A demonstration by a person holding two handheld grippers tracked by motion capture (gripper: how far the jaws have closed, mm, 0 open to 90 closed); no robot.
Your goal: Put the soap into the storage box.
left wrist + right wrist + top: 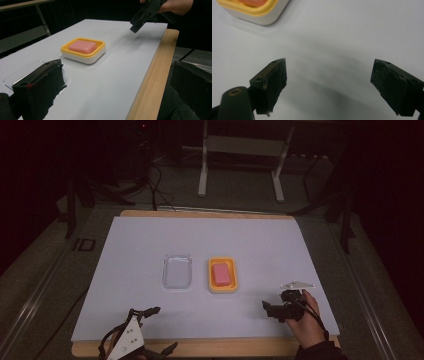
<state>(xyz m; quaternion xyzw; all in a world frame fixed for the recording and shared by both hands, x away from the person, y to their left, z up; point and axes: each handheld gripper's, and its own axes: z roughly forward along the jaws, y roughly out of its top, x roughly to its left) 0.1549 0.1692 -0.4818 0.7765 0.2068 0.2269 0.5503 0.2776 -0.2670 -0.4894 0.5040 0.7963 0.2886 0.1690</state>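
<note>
Two grippers, left gripper [150, 330] and right gripper [270, 309], both gape wide and empty at 6 o'clock on the worktop [135, 245]. The pink soap [221, 273] lies centre in its yellow dish [212, 275]; it looks firm and slippery, so grip its long sides.

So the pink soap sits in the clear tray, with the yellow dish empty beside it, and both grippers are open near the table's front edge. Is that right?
Not quite. The pink soap lies in the yellow dish, and the clear tray beside it is the empty one, as the high view shows. The rest holds: the left gripper and right gripper are open near the front edge.
</note>
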